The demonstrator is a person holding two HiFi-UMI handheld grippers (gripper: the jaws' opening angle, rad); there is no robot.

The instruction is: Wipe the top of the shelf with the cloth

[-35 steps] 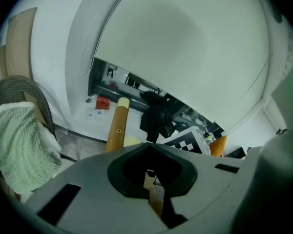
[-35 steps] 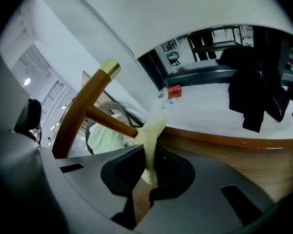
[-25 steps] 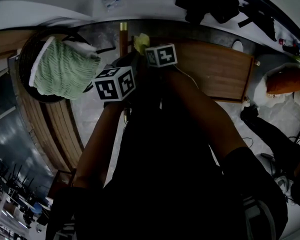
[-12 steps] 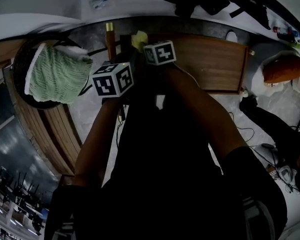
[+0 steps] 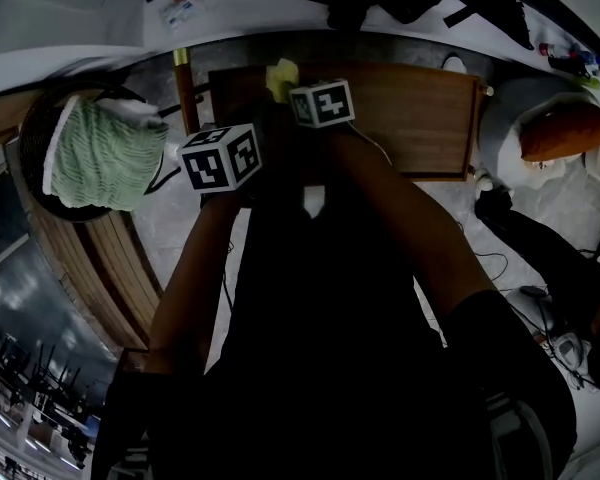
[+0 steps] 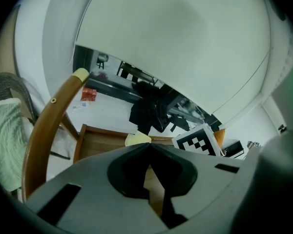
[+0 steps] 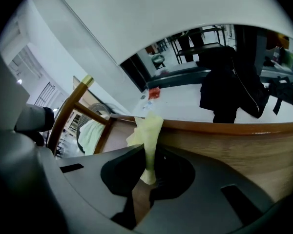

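Right gripper view shows the right gripper (image 7: 147,152) clamped on the yellow cloth (image 7: 147,128), held over the wooden shelf top (image 7: 224,147) near its left end; the left gripper (image 6: 148,147), close beside, has its jaws pressed together on nothing.

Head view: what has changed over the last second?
The right gripper, jaws shut on the yellow cloth, has slid slightly rightward along the shelf top, away from its left post. The left gripper, jaws shut and empty, went with it. The head may also have turned. The cloth stayed at the right gripper's tip throughout.
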